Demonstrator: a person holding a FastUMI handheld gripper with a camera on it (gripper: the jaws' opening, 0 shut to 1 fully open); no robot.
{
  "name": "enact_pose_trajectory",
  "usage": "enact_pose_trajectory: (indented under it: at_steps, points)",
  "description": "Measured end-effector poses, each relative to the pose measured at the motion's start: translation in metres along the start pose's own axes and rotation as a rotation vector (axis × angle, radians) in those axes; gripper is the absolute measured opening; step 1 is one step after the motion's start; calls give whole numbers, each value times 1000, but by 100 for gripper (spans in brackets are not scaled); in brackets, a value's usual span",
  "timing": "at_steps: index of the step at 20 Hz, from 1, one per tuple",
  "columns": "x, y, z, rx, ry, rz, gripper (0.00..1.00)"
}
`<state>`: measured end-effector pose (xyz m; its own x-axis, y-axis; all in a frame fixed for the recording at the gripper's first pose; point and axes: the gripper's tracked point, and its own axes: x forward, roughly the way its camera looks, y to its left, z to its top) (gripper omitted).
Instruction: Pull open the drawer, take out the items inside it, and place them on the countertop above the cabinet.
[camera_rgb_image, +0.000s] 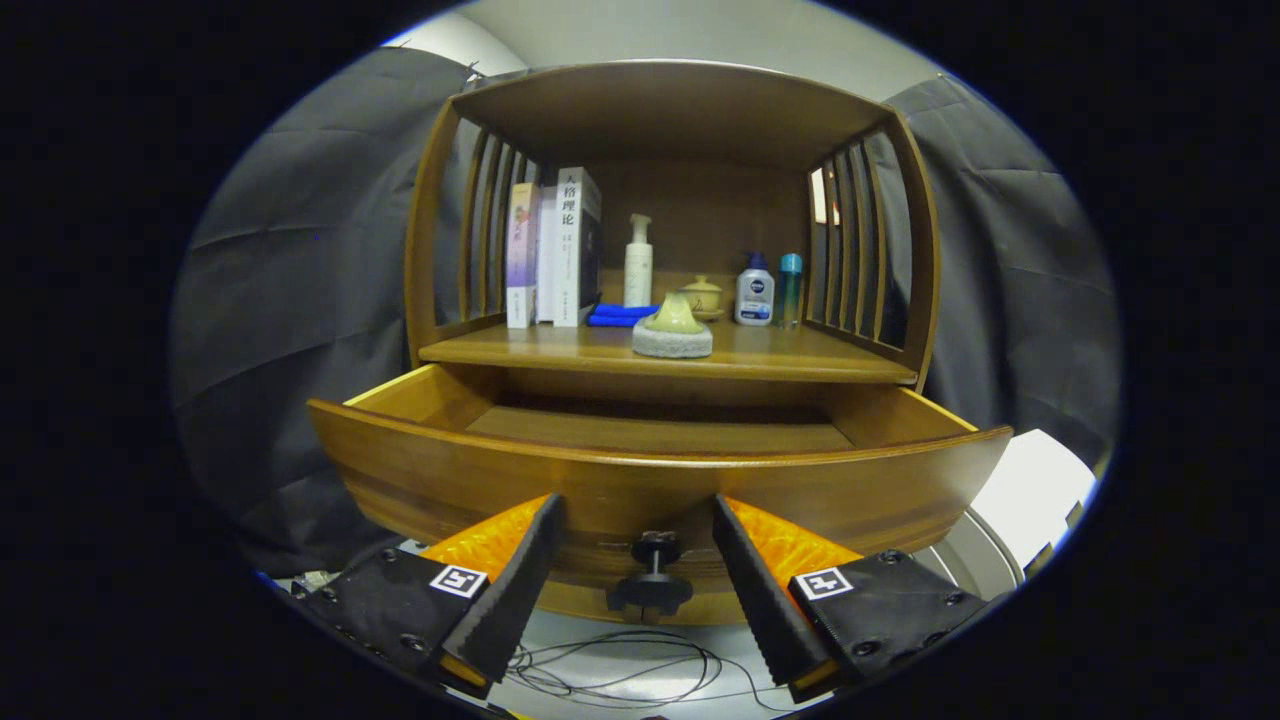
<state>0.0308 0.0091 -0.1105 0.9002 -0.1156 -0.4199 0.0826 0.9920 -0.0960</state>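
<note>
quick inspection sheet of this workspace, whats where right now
surface: wooden countertop above the drawer, under the cabinet's roof.
job's things: drawer pulled open; the part of its floor in view is bare; knob on its front, between the fingers.
clutter: books upright at the left; pump bottle, blue cloth, small lidded jar, two bottles toward the back; a round pale object near the front edge.
grippers: gripper open, fingers either side of the knob, not pressing it.
cables: thin cable looped on the floor below the drawer.
surroundings: dark cloth walls both sides.
</note>
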Motion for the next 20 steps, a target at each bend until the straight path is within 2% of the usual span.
enact_pose_trajectory:
  at_steps: [13, 20]
  points:
    - [76, -4, 23, -12, -73, -60, 96]
    - [115, -7, 35, -1, -82, -59, 96]
